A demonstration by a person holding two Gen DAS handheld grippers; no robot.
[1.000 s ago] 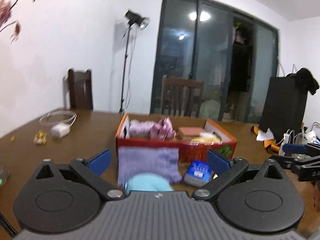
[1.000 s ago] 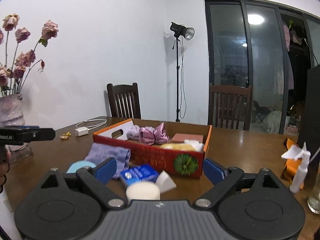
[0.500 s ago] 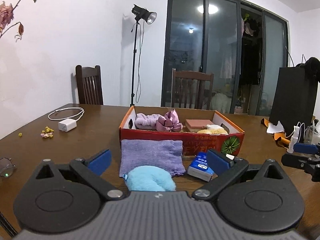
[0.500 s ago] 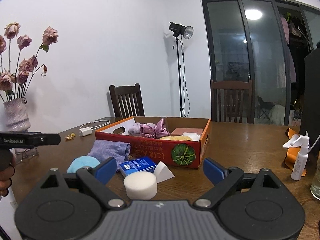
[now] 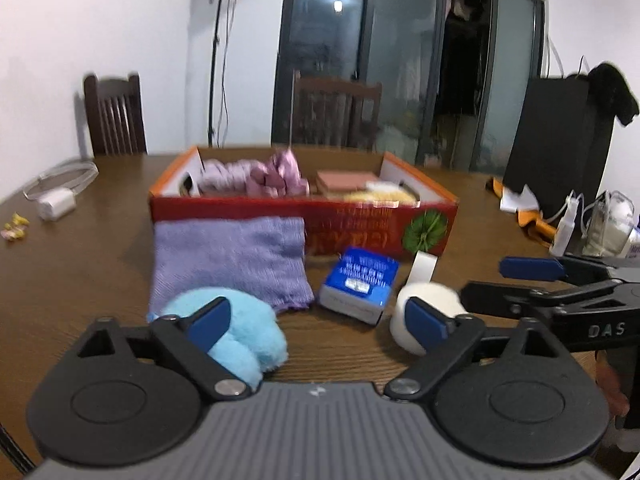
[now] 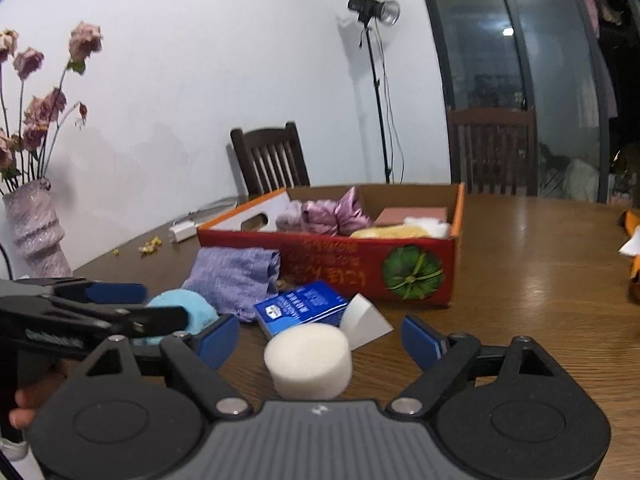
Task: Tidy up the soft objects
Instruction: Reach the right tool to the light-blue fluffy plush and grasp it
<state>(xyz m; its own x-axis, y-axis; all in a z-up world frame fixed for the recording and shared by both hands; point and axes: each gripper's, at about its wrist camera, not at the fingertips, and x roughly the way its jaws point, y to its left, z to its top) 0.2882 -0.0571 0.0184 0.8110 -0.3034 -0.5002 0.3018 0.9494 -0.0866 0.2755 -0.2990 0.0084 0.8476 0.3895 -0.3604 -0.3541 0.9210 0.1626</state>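
A red cardboard box (image 5: 360,224) (image 6: 340,268) on the wooden table holds pink scrunchies (image 6: 332,214), a pink sponge (image 5: 344,179) and a yellow soft item (image 6: 390,232). In front of it lie a purple cloth (image 5: 228,260) (image 6: 236,274), a fluffy blue puff (image 5: 240,336) (image 6: 188,312), a blue packet (image 5: 360,282) (image 6: 300,306), a white wedge (image 6: 366,318) and a white round sponge (image 6: 308,360) (image 5: 430,304). My left gripper (image 5: 318,322) is open, its left finger over the blue puff. My right gripper (image 6: 320,340) is open around the round sponge, not touching.
A white charger with cable (image 5: 56,200) lies at the far left. A vase of dried roses (image 6: 36,232) stands at the table's left edge. A spray bottle (image 5: 564,228) and orange items (image 5: 528,220) sit on the right. Chairs (image 6: 270,160) stand behind the table.
Both grippers have moved lower and closer to the items in front of the box. The right gripper now brackets the round sponge; the left sits over the blue puff.
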